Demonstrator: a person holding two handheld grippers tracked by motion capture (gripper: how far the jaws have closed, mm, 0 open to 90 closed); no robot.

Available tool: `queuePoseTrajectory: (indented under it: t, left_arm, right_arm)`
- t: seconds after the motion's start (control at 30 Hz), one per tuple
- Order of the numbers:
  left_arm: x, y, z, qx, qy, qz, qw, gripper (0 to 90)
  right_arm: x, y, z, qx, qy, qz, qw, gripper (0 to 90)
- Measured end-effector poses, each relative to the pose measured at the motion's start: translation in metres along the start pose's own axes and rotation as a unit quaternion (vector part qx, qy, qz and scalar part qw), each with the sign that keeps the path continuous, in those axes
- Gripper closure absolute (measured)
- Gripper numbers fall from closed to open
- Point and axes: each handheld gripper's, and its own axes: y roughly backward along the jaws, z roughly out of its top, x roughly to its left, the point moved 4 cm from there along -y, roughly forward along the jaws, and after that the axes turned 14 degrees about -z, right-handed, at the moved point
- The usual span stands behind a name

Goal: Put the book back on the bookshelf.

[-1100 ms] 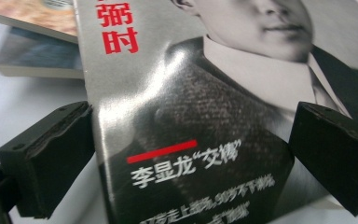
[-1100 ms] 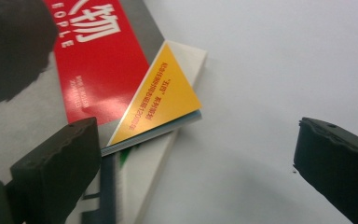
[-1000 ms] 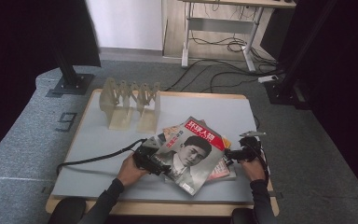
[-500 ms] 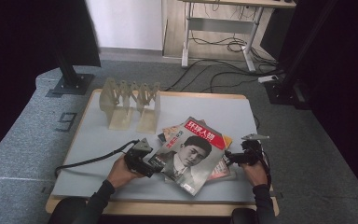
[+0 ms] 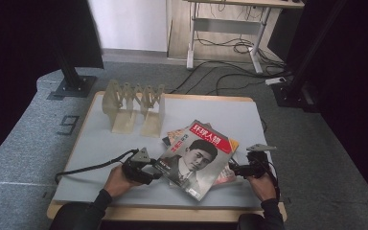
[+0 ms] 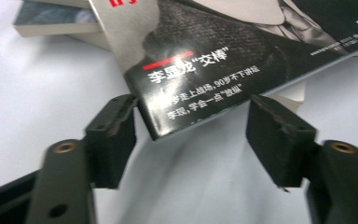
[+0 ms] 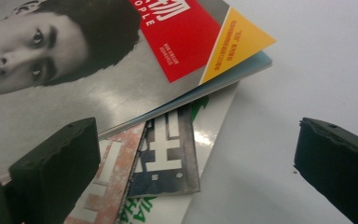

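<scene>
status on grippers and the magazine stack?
Left gripper closing around top magazine corner, pads not pressing. Right gripper open beside stack. Nothing in the way.

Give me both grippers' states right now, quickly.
Left gripper: jaws have just been closing around the top magazine corner; pads not yet pressing, so open.
Right gripper: open, holding nothing, beside the magazine stack.

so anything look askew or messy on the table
The magazine pile is untidy: the top magazine lies turned at an angle, with lower covers fanning out beneath. The left gripper, jaws just closing, straddles its raised corner.
</scene>
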Motion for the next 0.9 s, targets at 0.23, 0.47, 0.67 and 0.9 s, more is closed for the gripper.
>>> queuePoseTrajectory:
  t: [0.23, 0.47, 0.67, 0.9]
  left_arm:
    - [0.003, -0.002, -0.001, -0.019, 0.014, -0.011, 0.9997, 43.2]
    - [0.005, -0.007, 0.002, -0.034, 0.027, -0.027, 0.9987, 44.4]
    - [0.006, -0.011, 0.004, -0.031, 0.028, -0.028, 0.9987, 43.6]
    - [0.008, -0.015, 0.007, -0.037, 0.033, -0.034, 0.9982, 43.5]
  right_arm:
    - [0.000, -0.002, -0.002, 0.007, -0.005, 0.005, 0.9999, 0.0]
    - [-0.001, -0.006, -0.001, 0.014, -0.010, 0.009, 0.9998, 0.0]
    - [-0.001, -0.013, 0.006, 0.016, -0.017, 0.014, 0.9996, 0.0]
    - [0.000, -0.026, 0.012, 0.031, -0.025, 0.026, 0.9989, 0.0]
